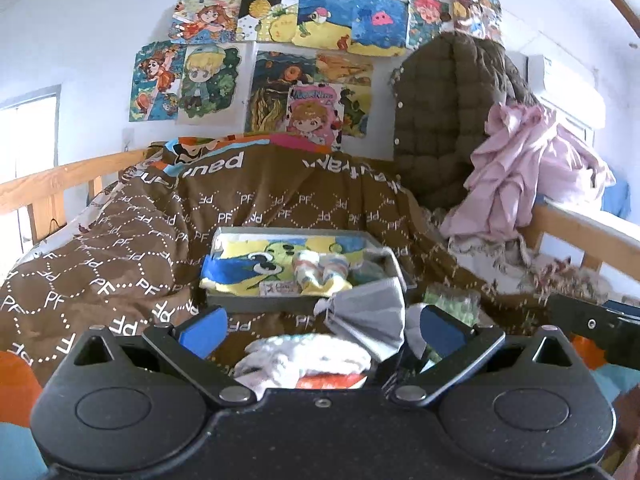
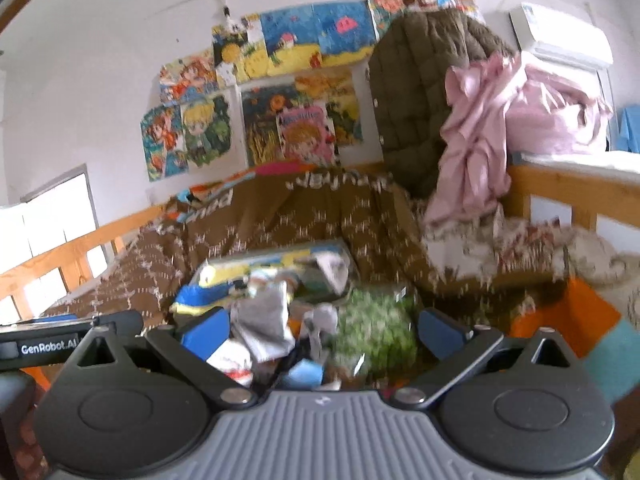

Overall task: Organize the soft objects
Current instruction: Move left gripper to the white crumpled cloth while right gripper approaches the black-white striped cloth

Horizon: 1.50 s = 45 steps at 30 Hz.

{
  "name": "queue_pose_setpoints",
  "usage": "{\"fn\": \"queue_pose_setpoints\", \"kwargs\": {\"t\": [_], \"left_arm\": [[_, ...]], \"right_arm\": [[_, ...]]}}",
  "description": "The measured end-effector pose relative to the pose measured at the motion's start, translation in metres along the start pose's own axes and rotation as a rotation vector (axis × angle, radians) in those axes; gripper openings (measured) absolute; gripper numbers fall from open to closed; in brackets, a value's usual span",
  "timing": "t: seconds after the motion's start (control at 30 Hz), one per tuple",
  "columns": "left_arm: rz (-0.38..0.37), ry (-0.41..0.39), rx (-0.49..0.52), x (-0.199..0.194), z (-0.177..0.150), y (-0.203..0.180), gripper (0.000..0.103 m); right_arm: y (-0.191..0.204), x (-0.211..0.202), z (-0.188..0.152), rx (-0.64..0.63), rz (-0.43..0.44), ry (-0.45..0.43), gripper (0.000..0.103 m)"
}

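A grey box (image 1: 256,304) sits on the brown bed cover and holds a yellow and blue cartoon cloth (image 1: 256,264) and a striped sock pair (image 1: 318,270). My left gripper (image 1: 320,330) is open, low in front of the box, above a white fuzzy cloth (image 1: 308,356) and a grey cloth (image 1: 370,314). My right gripper (image 2: 322,330) is open, over a heap with a grey sock (image 2: 266,326) and a green patterned cloth (image 2: 374,332). The box (image 2: 276,260) lies beyond it, blurred.
A brown PF-patterned duvet (image 1: 132,248) covers the bed. A wooden rail (image 1: 48,188) runs at the left. A brown quilted jacket (image 1: 440,120) and pink clothes (image 1: 524,176) hang over the right rail. Drawings cover the wall. The left gripper's body (image 2: 52,346) shows in the right wrist view.
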<state>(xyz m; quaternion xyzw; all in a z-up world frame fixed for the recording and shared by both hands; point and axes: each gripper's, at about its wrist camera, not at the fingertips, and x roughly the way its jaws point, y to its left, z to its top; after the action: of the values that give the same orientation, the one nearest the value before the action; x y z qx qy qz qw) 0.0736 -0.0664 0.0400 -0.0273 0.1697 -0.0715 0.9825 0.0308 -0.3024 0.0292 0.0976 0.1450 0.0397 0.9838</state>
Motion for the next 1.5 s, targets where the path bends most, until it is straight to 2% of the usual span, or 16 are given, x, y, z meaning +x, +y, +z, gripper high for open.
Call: {"fn": "queue_pose_setpoints", "kwargs": {"t": [0.13, 0.37, 0.8, 1.2, 1.4, 1.5], "left_arm": [[0.002, 0.029, -0.008, -0.003, -0.009, 0.008, 0.102], [0.027, 0.061, 0.008, -0.011, -0.029, 0.018, 0.102], [0.062, 0.084, 0.001, -0.004, -0.039, 0.034, 0.102], [0.053, 0.086, 0.059, 0.014, -0.047, 0.038, 0.102], [0.015, 0.083, 0.112, 0.030, -0.043, 0.038, 0.102], [-0.011, 0.105, 0.134, 0.042, -0.039, 0.041, 0.102]], "right_arm": [[0.004, -0.007, -0.015, 0.023, -0.023, 0.057, 0.103], [0.020, -0.014, -0.026, -0.045, -0.034, 0.080, 0.103], [0.037, 0.018, -0.039, -0.134, -0.048, 0.226, 0.103], [0.034, 0.043, -0.039, -0.099, 0.014, 0.313, 0.103], [0.036, 0.064, -0.036, -0.145, 0.058, 0.323, 0.101], [0.042, 0.076, -0.036, -0.205, 0.089, 0.333, 0.098]]}}
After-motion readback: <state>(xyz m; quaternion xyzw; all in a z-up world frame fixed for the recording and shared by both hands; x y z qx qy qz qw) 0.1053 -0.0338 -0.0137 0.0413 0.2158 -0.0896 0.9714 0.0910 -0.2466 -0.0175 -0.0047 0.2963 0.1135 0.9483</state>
